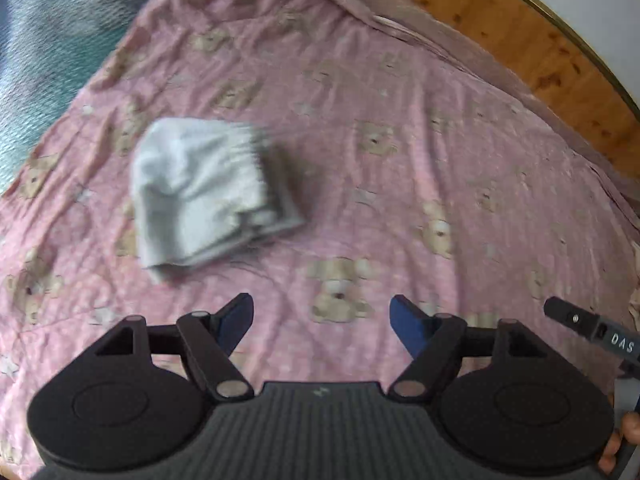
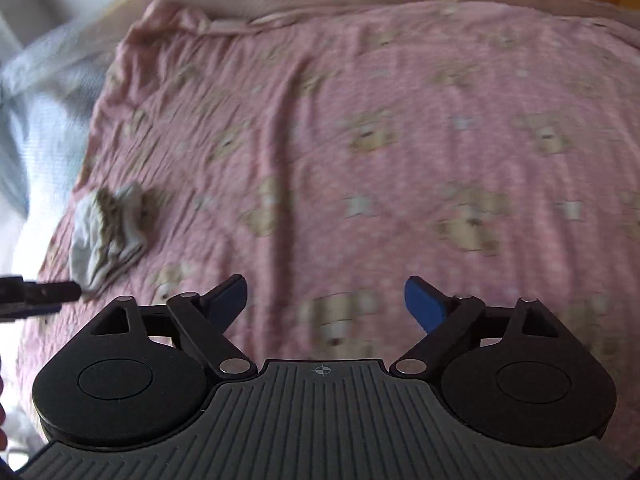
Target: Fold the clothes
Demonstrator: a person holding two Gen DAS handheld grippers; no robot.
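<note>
The left gripper [image 1: 322, 320] points steeply down with its jaws spread wide and nothing between the blue pads. The right gripper [image 2: 326, 302] is angled down too, jaws wide apart and empty. Fingers [image 1: 624, 440] of a hand curl around the right gripper's handle.

left tongs [image 1: 322, 322] agape, empty | folded grey cloth [image 1: 208, 192] on pink sheet [image 1: 400, 100]

The folded garment [image 1: 208, 196] is soft, matt pale-grey cloth. The bed sheet [image 1: 400, 120] is thin, wrinkled pink cotton printed with bears. The headboard [image 1: 520, 36] is knotty, warm-toned wood. Each gripper, left [image 1: 322, 322] and right [image 2: 326, 304], is matt black plastic with ribbed housing, blue pads and small metal pivot pins.
</note>
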